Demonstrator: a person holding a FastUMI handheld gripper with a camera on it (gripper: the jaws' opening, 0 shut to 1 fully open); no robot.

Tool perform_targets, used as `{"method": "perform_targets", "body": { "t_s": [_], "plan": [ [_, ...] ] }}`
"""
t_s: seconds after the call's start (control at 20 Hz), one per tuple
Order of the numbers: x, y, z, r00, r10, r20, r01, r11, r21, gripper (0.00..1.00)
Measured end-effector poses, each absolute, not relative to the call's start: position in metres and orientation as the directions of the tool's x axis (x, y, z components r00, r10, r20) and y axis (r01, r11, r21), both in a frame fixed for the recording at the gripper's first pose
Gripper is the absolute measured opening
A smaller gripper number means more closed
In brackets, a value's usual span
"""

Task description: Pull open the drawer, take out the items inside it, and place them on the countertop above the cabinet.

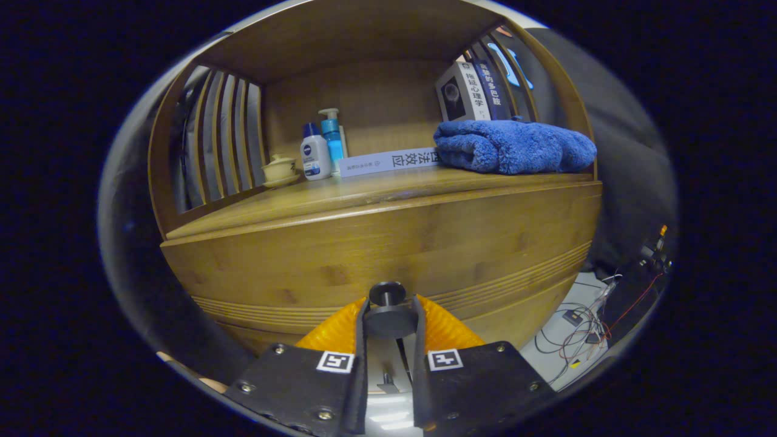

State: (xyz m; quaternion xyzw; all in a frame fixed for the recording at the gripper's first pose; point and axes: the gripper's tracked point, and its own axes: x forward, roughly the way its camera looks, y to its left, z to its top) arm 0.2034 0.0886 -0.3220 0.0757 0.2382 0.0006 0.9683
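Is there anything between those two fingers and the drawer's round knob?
Nothing visible does. The drawer knob sits right between the fingers of the gripper, which appear closed on it. The drawer front looks shut.

Staged home corner inside a recording booth — wooden cabinet [376, 243] with a slatted shelf nook holding toiletry bottles [322, 149], a lidded teacup [280, 168], books [470, 91] and a folded blue towel [513, 145]; loose cables [576, 337] on the floor beside it.
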Motion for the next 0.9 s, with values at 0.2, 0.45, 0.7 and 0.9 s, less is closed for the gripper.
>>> {"method": "perform_targets", "body": {
  "t_s": [0.2, 0.45, 0.7, 0.9],
  "plan": [
    [0.190, 0.086, -0.319, 0.883, 0.047, -0.467, 0.014, 0.992, 0.128, 0.30],
    [0.166, 0.081, -0.316, 0.881, 0.057, -0.470, 0.003, 0.992, 0.126, 0.30],
    [0.137, 0.077, -0.312, 0.877, 0.056, -0.477, 0.005, 0.992, 0.125, 0.30],
    [0.114, 0.073, -0.309, 0.870, 0.063, -0.489, 0.003, 0.991, 0.132, 0.30]
  ]
}}
